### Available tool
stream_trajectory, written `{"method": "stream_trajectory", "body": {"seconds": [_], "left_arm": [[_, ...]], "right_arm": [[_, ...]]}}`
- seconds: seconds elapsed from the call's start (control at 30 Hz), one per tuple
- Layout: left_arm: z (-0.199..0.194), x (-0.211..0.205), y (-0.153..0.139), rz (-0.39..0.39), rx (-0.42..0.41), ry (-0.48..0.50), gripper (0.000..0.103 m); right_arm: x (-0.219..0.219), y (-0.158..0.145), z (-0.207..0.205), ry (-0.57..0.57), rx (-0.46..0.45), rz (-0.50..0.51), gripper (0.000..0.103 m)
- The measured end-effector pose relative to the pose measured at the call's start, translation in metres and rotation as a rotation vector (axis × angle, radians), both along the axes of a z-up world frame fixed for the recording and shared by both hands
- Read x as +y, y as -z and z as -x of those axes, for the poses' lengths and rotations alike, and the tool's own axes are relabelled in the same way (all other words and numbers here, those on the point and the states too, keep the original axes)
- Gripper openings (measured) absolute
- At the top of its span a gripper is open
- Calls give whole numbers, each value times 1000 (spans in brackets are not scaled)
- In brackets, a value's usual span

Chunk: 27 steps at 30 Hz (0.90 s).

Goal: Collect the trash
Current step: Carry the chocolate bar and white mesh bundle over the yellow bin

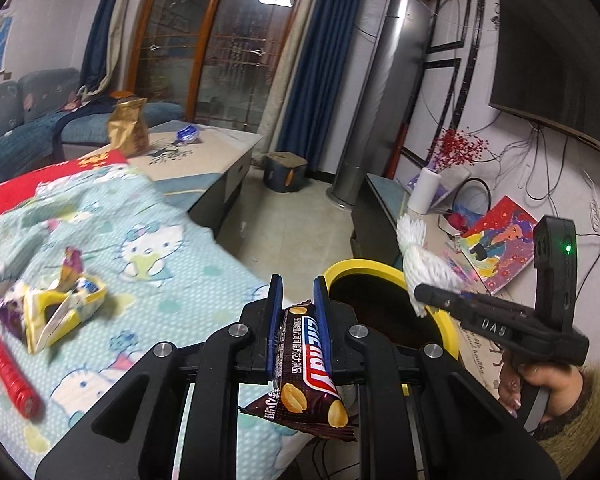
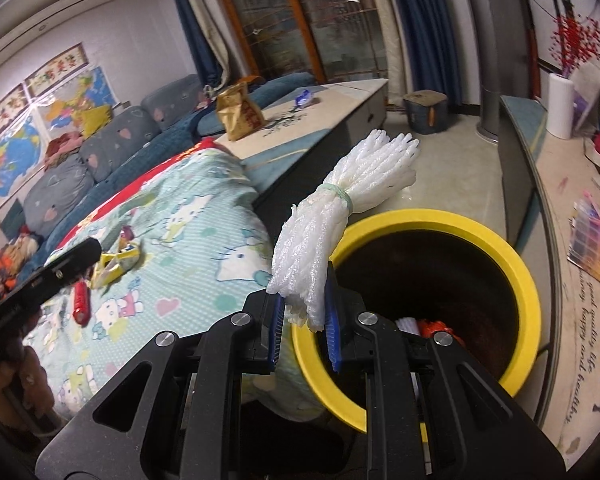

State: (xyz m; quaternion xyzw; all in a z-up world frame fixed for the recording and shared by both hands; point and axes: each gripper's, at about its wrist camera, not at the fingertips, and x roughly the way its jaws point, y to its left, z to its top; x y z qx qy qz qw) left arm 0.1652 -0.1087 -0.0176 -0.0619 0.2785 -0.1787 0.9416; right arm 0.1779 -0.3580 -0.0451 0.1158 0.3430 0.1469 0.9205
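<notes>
Two pieces of trash are in hand, neither yet dropped. The left gripper [image 1: 297,300] is clamped on a dark brown glossy chocolate-bar wrapper with blue-and-white lettering and peanut pictures [image 1: 306,368]; the wrapper is pinched between the blue pads and trails back below the jaws. The right gripper [image 2: 303,312] is closed on a white foam-net bundle tied with a pale green band [image 2: 340,208], held by its lower end, with the rest sticking up and forward of the jaws.

The round yellow-rimmed bin with dark inside [image 2: 516,264] sits just ahead of and below the right jaws, and just to the right of the left jaws. Something white and something red are already seen at its bottom, so part of the collecting appears done; what those pieces are cannot be told.

Left to do, as judged: both held pieces to be released into the bin. More trash is left behind the jaws' line, off to the left on the pale blue cartoon-cat bedsheet [image 1: 160,216]: a torn yellow-and-white snack wrapper [image 1: 60,308] with a purple scrap beside it, and a red tube-shaped pack [image 1: 12,376]. A crumpled gold paper bag [image 1: 128,132] and a blue-white wrapper [image 1: 188,134] stand on the far worktop [image 1: 220,144]; whether these count as trash cannot be told.
</notes>
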Motion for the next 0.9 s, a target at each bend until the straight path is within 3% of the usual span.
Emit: {"method": "stream_trajectory", "body": {"seconds": [0.9], "left_arm": [[-43,-89,28,-61,51,181,15]], "right_arm": [[-59,38,-4,175,90,42,13]]}}
